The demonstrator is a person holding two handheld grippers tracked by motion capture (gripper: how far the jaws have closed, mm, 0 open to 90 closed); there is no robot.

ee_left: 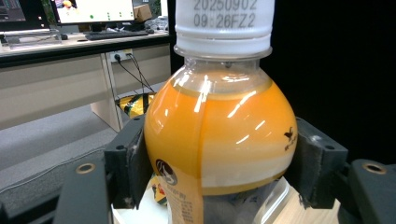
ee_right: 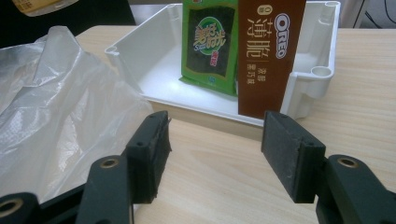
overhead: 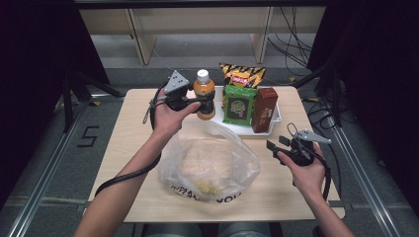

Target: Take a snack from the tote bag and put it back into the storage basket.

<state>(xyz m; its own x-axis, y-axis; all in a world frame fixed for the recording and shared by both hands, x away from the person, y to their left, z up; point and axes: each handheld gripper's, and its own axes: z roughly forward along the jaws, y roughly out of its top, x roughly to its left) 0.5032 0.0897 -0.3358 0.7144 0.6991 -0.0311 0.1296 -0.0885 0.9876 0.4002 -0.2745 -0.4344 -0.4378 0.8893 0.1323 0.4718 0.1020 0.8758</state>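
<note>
The bottle (overhead: 204, 94) of orange drink, white-capped, stands upright between the jaws of the left gripper (overhead: 200, 99), whose pads press on both sides of its round shoulder; in the left gripper view the bottle (ee_left: 219, 135) is clamped just below the neck. It is held above the near left corner of the white tray (overhead: 244, 130), whether clear of it or touching cannot be told.

Just right of that gripper, in the tray, stand a green packet (overhead: 239, 104) and a brown Oreo box (overhead: 264, 109), side by side, with a yellow chip bag (overhead: 241, 74) behind them. Below the left gripper, toward the person, a clear plastic bag (overhead: 210, 163) lies crumpled on the table (overhead: 123, 143).

The right gripper (overhead: 274, 144) is held low over the table, well apart from the bottle, its jaws wide with nothing between them. Ahead of it stand the Oreo box (ee_right: 268, 56) and the green packet (ee_right: 212, 44) in the tray (ee_right: 308, 77); the bag (ee_right: 56, 112) lies to its left.
</note>
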